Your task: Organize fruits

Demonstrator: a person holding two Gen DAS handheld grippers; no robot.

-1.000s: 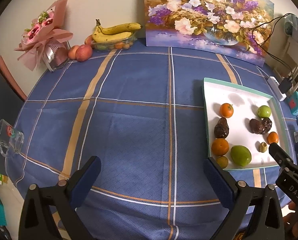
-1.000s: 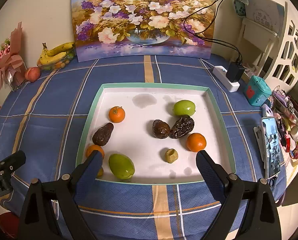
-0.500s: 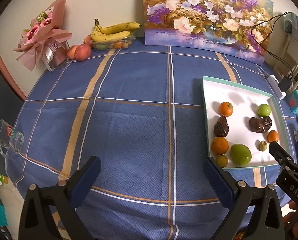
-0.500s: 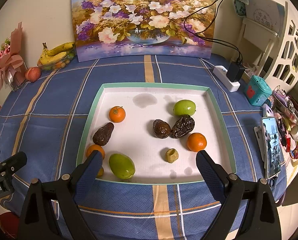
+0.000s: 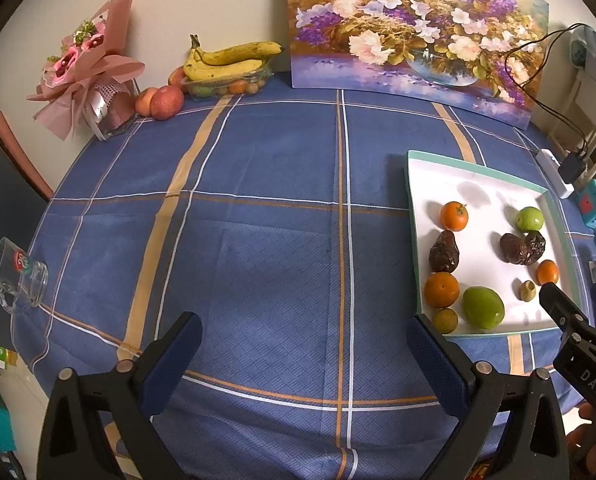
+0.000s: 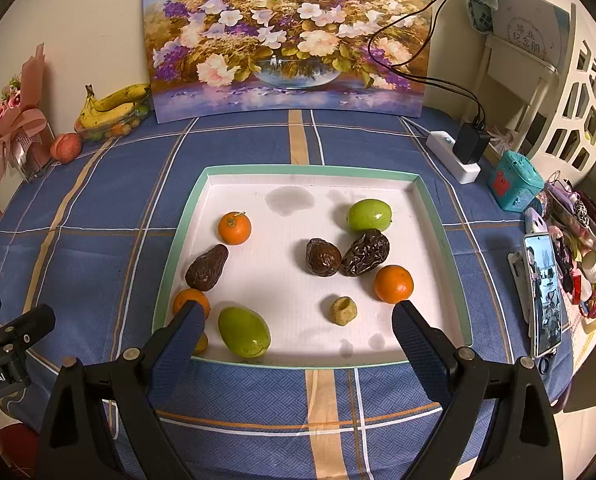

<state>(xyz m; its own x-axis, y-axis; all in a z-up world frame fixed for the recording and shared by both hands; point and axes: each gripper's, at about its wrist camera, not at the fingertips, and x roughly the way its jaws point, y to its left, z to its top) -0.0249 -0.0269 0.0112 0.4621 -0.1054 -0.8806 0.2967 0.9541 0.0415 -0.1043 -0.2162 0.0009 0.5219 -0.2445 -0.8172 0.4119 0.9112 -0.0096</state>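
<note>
A white tray with a green rim lies on the blue checked tablecloth. On it are three oranges, two green fruits, three dark wrinkled dates, and a small yellowish piece. A small yellow-green fruit sits at the tray's near left corner. My right gripper hangs open over the tray's near edge, holding nothing. My left gripper is open above bare cloth, left of the tray.
Bananas on a clear fruit box, apples and a pink bouquet line the far left. A flower painting leans on the wall. A glass mug lies at the left edge. Power strip, teal box and phone crowd the right.
Both grippers have stayed open. The views have shifted only slightly; no fruit has moved.
</note>
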